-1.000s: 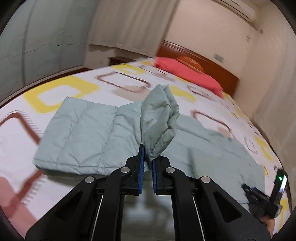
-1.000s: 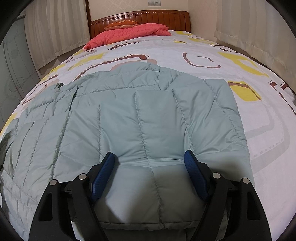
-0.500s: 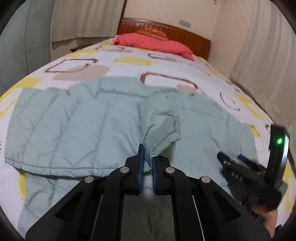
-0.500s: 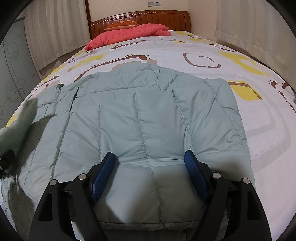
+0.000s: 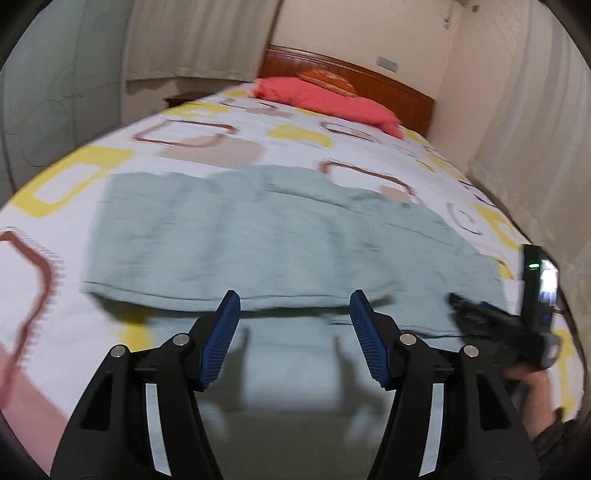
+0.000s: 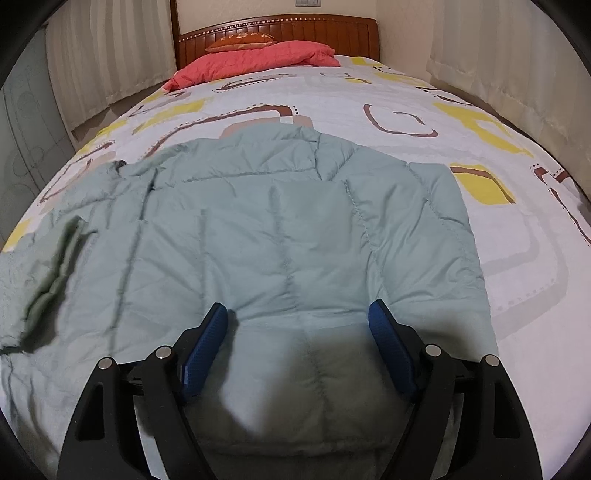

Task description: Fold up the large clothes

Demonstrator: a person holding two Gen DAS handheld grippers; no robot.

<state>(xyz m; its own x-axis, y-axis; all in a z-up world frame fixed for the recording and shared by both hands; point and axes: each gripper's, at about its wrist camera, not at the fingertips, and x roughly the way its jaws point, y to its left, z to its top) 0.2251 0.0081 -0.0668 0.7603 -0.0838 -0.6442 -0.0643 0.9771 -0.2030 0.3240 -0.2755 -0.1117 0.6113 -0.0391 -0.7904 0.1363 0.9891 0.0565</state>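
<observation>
A padded jacket (image 6: 280, 236) is seen spread on the bed (image 6: 424, 96), one sleeve folded across; the left gripper's (image 5: 293, 314) jaws are opening, empty, while the right gripper (image 6: 297, 325) is held spread; further folds are judged outstanding.

A bed (image 6: 424, 92) dressed in a white sheet with yellow and brown squares, a coral pillow (image 6: 258, 59) against its wooden headboard (image 6: 277, 27), pale curtains (image 6: 498, 48) alongside.
</observation>
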